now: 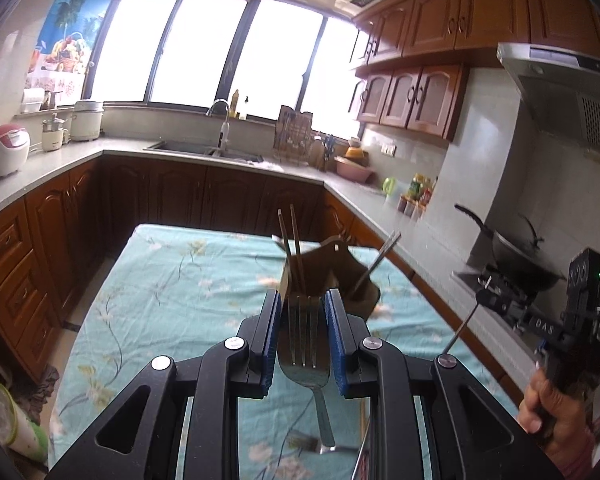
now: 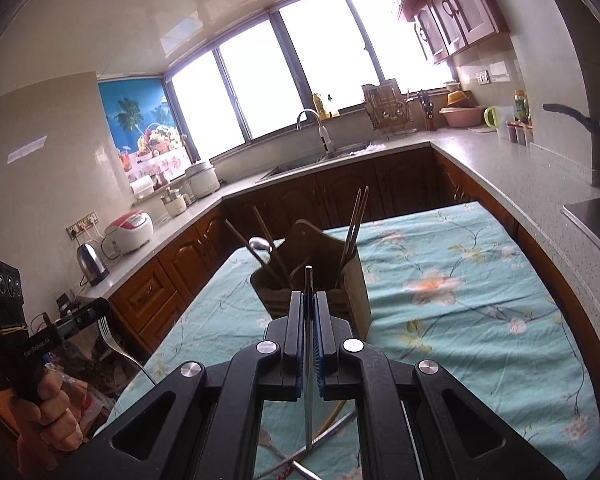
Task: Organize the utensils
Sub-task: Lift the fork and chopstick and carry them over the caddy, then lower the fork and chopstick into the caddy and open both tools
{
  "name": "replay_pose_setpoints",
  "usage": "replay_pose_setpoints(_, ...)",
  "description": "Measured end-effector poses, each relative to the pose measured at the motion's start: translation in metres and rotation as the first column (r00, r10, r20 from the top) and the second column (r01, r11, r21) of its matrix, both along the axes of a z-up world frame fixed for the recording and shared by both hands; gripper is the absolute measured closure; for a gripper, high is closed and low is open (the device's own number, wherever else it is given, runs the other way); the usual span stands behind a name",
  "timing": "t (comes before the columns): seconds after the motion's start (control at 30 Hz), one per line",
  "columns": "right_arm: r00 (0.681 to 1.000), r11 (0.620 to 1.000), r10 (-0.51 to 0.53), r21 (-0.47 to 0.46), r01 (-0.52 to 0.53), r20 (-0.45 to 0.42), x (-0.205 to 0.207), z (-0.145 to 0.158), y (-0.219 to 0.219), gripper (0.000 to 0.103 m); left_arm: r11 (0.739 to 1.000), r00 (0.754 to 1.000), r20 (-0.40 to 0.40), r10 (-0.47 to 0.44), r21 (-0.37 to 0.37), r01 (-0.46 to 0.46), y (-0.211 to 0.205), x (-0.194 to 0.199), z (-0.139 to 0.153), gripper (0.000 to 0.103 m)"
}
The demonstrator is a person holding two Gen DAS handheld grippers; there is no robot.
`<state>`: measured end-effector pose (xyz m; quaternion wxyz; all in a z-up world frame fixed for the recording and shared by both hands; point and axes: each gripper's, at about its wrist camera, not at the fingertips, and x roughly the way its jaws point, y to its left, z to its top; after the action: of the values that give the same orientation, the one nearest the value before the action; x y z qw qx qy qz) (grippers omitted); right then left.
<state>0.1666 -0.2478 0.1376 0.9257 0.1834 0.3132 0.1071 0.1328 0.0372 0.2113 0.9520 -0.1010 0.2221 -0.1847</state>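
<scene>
My left gripper is shut on a steel fork, tines forward, held above the table just short of the wooden utensil holder. The holder has chopsticks standing in it. My right gripper is shut on a thin metal chopstick and points at the same holder, which also holds chopsticks and a spoon. The right gripper shows at the right edge of the left wrist view. The left gripper with the fork shows at the left of the right wrist view.
The table has a teal floral cloth. More utensils lie on the cloth under the grippers. Kitchen counters with brown cabinets ring the table, with a sink at the back and a wok on the stove at right.
</scene>
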Motion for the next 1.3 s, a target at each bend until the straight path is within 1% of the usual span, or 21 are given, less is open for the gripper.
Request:
replay_pose_setpoints(0.27, 0.997, 1.000, -0.027, 0.007, 0.027, 0.073, 0.025, 0.018, -0.005, 0.099, 0.998, 0.998, 0.038, 0.040, -0.041, -0.038, -0.004, 0.037, 0.008, 0.082)
replay_pose_setpoints(0.5, 0.989, 0.999, -0.047, -0.010, 0.049, 0.142, 0.056, 0.036, -0.006, 0.099, 0.993, 0.993, 0.078, 0.089, -0.079, -0.083, -0.016, 0.082, 0.014, 0.082)
replay_pose_setpoints(0.63, 0.982, 0.998, -0.064, -0.017, 0.068, 0.180, 0.075, 0.044, -0.009, 0.099, 0.987, 0.989, 0.085, 0.123, -0.114, -0.113, -0.025, 0.111, 0.010, 0.082)
replay_pose_setpoints(0.77, 0.975, 0.996, -0.081, -0.014, 0.085, 0.208, 0.093, 0.046, -0.011, 0.099, 0.982, 0.981, 0.102, 0.166, -0.112, -0.154, -0.040, 0.138, -0.001, 0.082)
replay_pose_setpoints(0.87, 0.970, 0.995, -0.091, -0.016, 0.097, 0.225, 0.106, 0.044, -0.013, 0.099, 0.980, 0.976, 0.116, 0.185, -0.096, -0.175, -0.055, 0.152, -0.013, 0.082)
replay_pose_setpoints(0.97, 0.966, 0.994, -0.097, -0.029, 0.107, 0.238, 0.115, 0.037, -0.013, 0.099, 0.980, 0.974, 0.117, 0.194, -0.061, -0.188, -0.072, 0.165, -0.028, 0.082)
replay_pose_setpoints(1.13, 0.971, 0.992, -0.097, -0.056, 0.112, 0.218, 0.128, 0.015, -0.007, 0.099, 0.983, 0.978, 0.096, 0.184, -0.033, -0.182, -0.093, 0.180, -0.053, 0.082)
replay_pose_setpoints(1.3, 0.980, 0.993, -0.098, -0.047, 0.108, 0.174, 0.132, -0.014, -0.007, 0.099, 0.984, 0.983, 0.055, 0.178, -0.013, -0.177, -0.103, 0.188, -0.076, 0.082)
